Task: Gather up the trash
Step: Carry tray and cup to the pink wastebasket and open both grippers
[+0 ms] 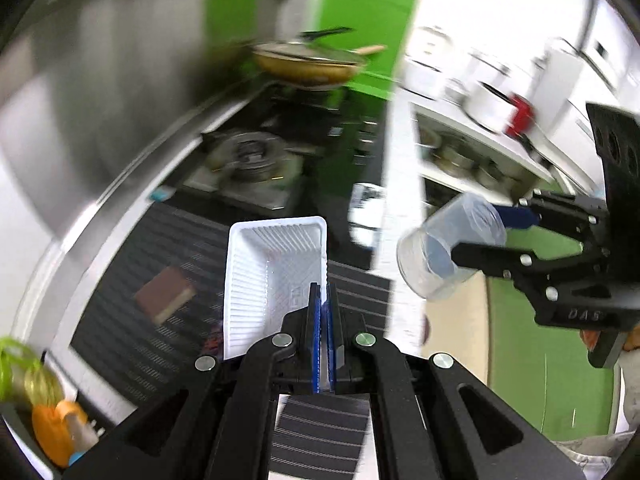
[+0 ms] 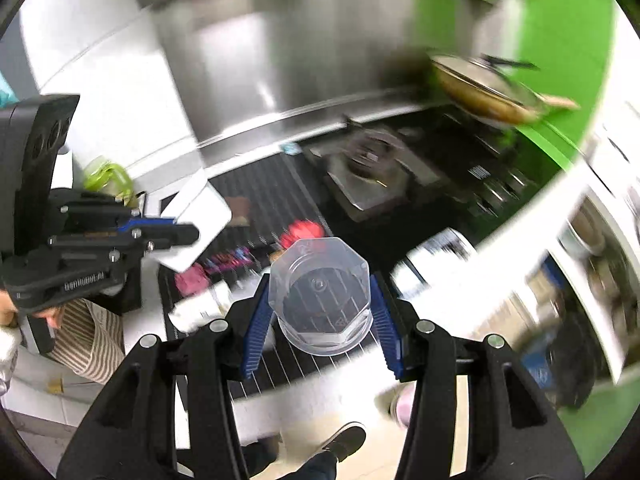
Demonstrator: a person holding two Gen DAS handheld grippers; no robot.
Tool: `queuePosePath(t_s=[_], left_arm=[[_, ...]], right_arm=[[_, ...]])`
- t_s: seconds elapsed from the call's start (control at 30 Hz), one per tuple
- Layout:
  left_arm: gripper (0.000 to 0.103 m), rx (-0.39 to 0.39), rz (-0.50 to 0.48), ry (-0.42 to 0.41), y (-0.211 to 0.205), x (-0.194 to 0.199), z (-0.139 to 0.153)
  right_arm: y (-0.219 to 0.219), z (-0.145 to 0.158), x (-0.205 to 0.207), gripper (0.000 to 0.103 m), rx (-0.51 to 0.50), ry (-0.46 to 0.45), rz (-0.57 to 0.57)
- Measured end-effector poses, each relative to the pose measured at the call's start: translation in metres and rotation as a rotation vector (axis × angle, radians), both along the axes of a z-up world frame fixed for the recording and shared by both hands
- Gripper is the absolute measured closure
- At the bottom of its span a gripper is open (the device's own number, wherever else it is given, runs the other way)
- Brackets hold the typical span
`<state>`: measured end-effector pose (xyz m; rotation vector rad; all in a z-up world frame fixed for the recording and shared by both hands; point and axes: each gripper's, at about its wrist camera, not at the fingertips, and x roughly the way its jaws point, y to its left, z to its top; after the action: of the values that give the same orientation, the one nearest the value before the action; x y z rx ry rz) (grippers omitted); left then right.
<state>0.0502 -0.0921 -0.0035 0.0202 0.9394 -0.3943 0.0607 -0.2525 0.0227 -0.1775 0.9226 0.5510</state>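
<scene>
Left tongs [image 1: 324, 300], nearly closed, pinch the near rim of a white ribbed tray [image 1: 272, 268]; its long axis runs straight ahead, hollow side up. Right tongs [image 2: 320, 312], moderately spread, clasp a clear plastic cup [image 2: 320, 296] by its sides; the cup lies along the tongs, base pointing away. Both items hang above the dark striped surface [image 1: 168, 232]. Ahead of the left tongs: a brown block [image 1: 164, 294], a gas burner [image 1: 248, 156], a lidded pan [image 1: 308, 60]. Surroundings are blurred.
</scene>
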Motion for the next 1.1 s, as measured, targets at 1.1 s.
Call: queuePosePath(t_s=[1.1], left_arm=[[0.101, -0.034, -0.245, 0.181, -0.299, 0.033, -0.255]], right_arm=[[-0.316, -0.310, 0.013, 0.055, -0.010, 0.284, -0.339]])
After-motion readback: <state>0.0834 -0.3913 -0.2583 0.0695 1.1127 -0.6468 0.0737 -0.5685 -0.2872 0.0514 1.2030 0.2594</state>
